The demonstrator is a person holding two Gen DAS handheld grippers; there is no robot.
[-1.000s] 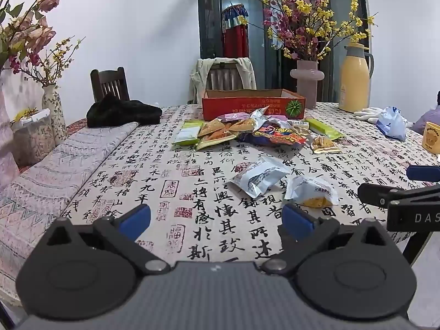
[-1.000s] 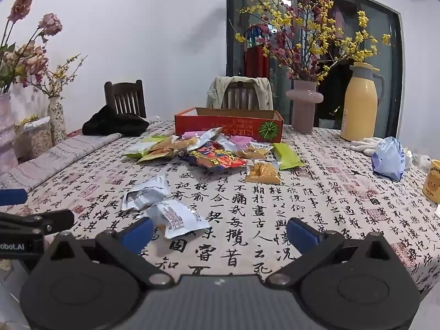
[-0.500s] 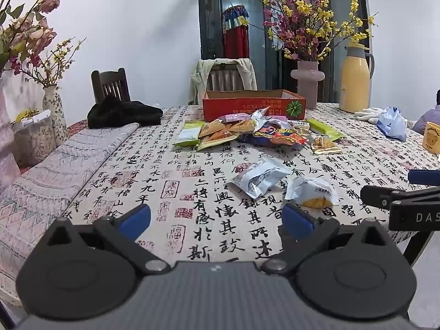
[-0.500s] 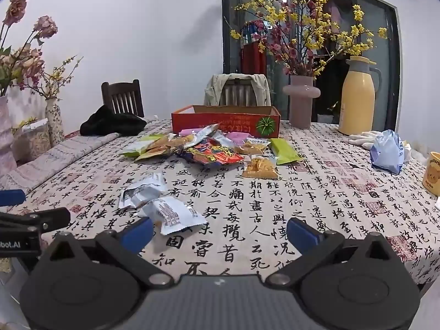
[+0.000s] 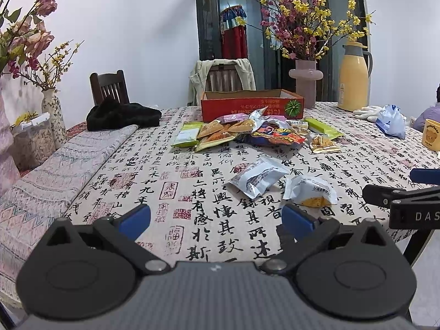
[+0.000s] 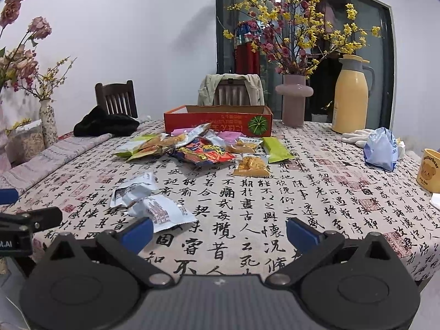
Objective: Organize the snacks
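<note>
Since both the left gripper [image 5: 216,217] and right gripper [image 6: 218,229] hang spread and empty, start with the two pale packets [image 5: 257,178] [image 5: 310,191] — light, crinkly, slippery; likely crushable, so pinch a sealed edge.

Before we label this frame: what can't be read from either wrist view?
- Red box interior: near wall hides it in both views.
- Snack pile: packets overlap, exact count unclear.
- Two pale packets: print too small to read.
- Right gripper body: cut off by the left view's edge.
- Yellow mug: cropped at the right view's edge.
- Both grippers open, empty.
</note>
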